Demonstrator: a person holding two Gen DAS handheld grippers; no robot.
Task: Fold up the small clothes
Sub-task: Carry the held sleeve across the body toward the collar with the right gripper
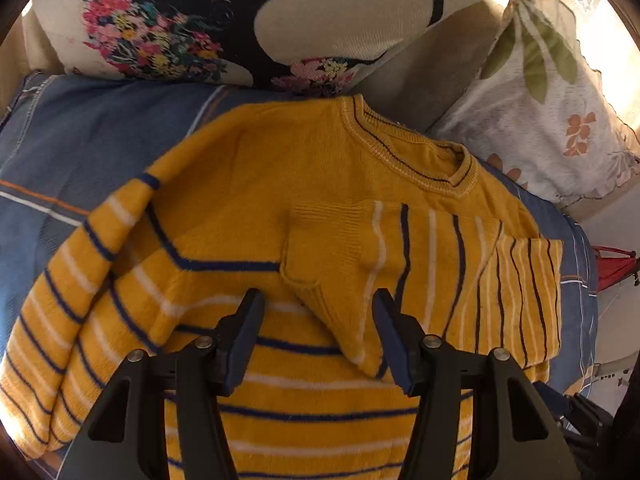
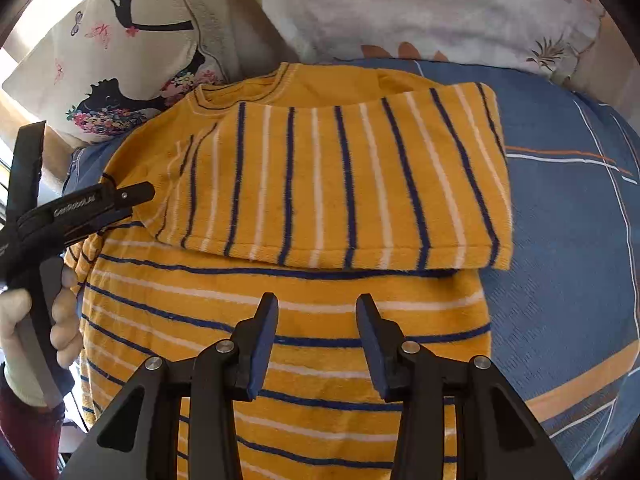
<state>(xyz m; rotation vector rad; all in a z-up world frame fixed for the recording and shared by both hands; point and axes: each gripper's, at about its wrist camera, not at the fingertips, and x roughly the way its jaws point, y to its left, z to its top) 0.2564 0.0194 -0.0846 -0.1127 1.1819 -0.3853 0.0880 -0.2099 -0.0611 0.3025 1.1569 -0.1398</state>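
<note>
My left gripper [image 1: 318,312] and right gripper [image 2: 316,316] both hang above the yellow striped sweater [image 2: 280,320], jaws apart, nothing between them. The sweater lies face down on the blue bedspread [image 2: 568,208], its collar [image 1: 404,148] toward the pillows [image 1: 340,12] at the far edge. One sleeve [image 2: 340,184] is folded across the back. Step in hand, as I judge it: sleeves. Next: grip the other sleeve [image 1: 76,280] at the near left and lay it across
</note>
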